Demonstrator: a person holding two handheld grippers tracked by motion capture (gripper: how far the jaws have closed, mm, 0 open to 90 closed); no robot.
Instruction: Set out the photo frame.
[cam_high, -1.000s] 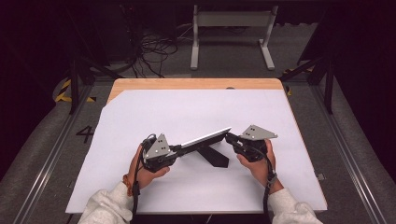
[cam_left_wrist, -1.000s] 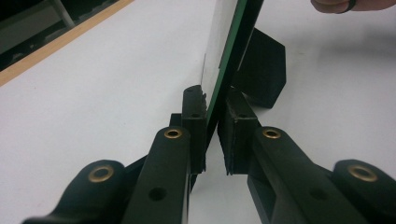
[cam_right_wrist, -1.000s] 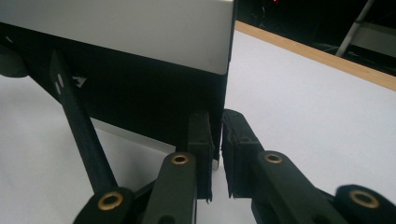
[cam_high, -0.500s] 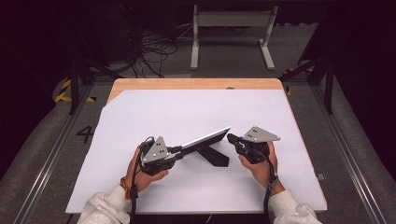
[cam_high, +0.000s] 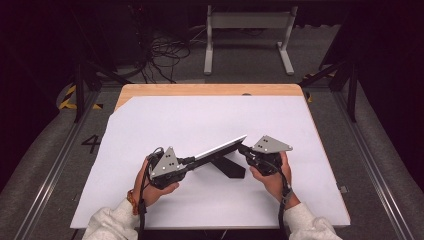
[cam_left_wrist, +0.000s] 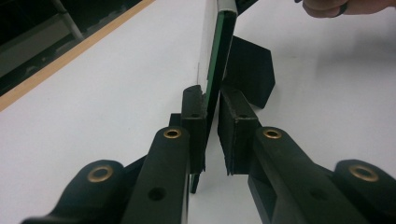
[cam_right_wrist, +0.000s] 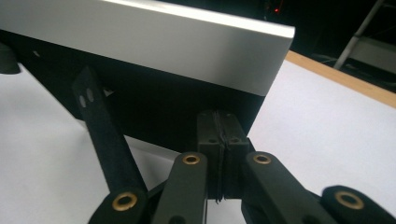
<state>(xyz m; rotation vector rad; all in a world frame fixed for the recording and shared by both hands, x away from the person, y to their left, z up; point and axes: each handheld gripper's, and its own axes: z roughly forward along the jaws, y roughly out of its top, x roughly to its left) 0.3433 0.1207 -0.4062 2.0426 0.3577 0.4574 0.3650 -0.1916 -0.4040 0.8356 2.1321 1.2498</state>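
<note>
A thin flat panel (cam_high: 220, 148) with a pale front, green edge and black back hangs tilted above the white sheet, its black prop leg (cam_high: 227, 166) reaching down to the sheet. My left gripper (cam_high: 192, 161) holds its lower left end. In the left gripper view the panel edge (cam_left_wrist: 219, 42) runs between the pads of the left gripper (cam_left_wrist: 212, 126), whose jaws have just been closing on it. My right gripper (cam_high: 243, 148) is at the panel's raised right end. In the right gripper view, the right gripper (cam_right_wrist: 218, 135) has its pads pressed together under the panel's dark back (cam_right_wrist: 154, 107).
A white sheet (cam_high: 200, 115) covers most of the wooden table (cam_high: 210, 90). On the floor beyond it stand a grey metal frame (cam_high: 247, 30) and a tangle of cables (cam_high: 165, 50). Rails run along both sides of the table.
</note>
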